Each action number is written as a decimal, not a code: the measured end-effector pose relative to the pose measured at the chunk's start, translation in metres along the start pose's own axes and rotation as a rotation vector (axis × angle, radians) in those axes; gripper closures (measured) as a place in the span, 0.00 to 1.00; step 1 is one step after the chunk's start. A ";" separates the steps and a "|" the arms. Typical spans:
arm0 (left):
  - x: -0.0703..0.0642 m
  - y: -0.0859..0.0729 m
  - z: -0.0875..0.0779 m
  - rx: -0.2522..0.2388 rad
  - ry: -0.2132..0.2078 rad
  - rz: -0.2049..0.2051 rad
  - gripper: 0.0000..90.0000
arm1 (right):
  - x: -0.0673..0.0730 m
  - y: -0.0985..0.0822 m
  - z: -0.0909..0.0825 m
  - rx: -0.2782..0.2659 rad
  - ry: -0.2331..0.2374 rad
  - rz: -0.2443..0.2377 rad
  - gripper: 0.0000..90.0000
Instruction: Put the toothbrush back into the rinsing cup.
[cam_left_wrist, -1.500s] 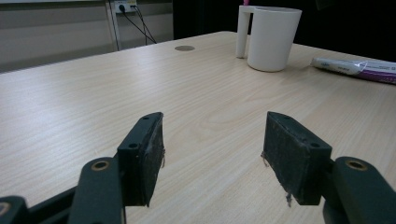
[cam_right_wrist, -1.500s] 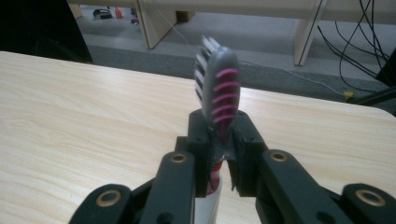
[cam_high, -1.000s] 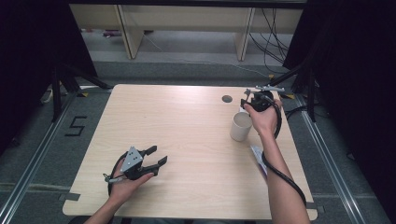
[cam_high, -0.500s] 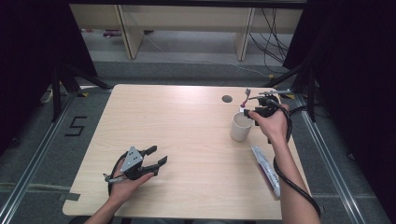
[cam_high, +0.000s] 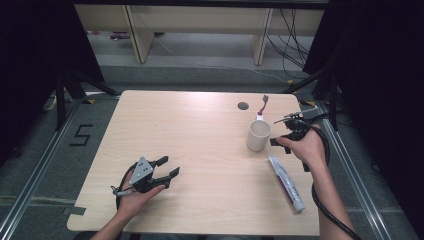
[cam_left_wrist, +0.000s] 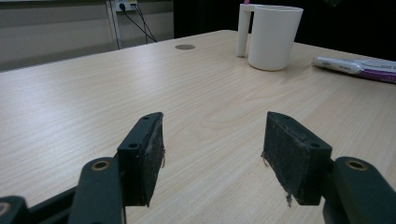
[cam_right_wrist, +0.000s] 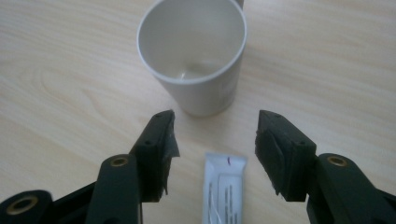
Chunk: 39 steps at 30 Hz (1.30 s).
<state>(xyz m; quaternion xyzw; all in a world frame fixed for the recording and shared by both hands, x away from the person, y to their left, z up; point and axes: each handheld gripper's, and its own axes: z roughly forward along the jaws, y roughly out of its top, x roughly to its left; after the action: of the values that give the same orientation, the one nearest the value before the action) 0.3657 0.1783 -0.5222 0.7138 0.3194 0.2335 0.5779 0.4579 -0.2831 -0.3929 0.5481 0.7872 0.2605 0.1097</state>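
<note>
The right gripper (cam_right_wrist: 212, 140) hangs over the flat end of the tube (cam_right_wrist: 225, 189), just near of the white mug (cam_right_wrist: 194, 58); its jaws, just closing slightly, stand wide and empty. Left gripper (cam_left_wrist: 212, 158): open, idle. Tube ungrasped; pickup remains.

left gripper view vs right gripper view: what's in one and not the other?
Left gripper view, not the right: the table's round hole, cables by the far wall, and the left claw, open over bare wood.

Right gripper view, not the left: the mug's empty inside, the tube's flat crimped end, and the right claw, open with nothing gripped, its jaws just closing slightly.

Both: white mug, tube, wooden table.
</note>
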 end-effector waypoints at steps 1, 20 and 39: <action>0.000 0.000 0.000 0.002 0.001 0.000 0.42 | -0.001 -0.003 0.000 0.015 0.002 -0.017 0.53; 0.001 0.000 0.001 0.007 0.001 -0.006 0.42 | -0.005 -0.055 0.012 0.311 0.002 0.088 0.51; 0.002 0.001 0.001 0.007 0.005 -0.020 0.42 | -0.009 -0.066 0.015 0.357 -0.012 0.080 0.50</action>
<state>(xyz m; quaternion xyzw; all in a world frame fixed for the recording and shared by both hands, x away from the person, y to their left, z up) 0.3680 0.1791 -0.5219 0.7118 0.3289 0.2283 0.5771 0.4151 -0.3045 -0.4411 0.5914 0.7978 0.1175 0.0047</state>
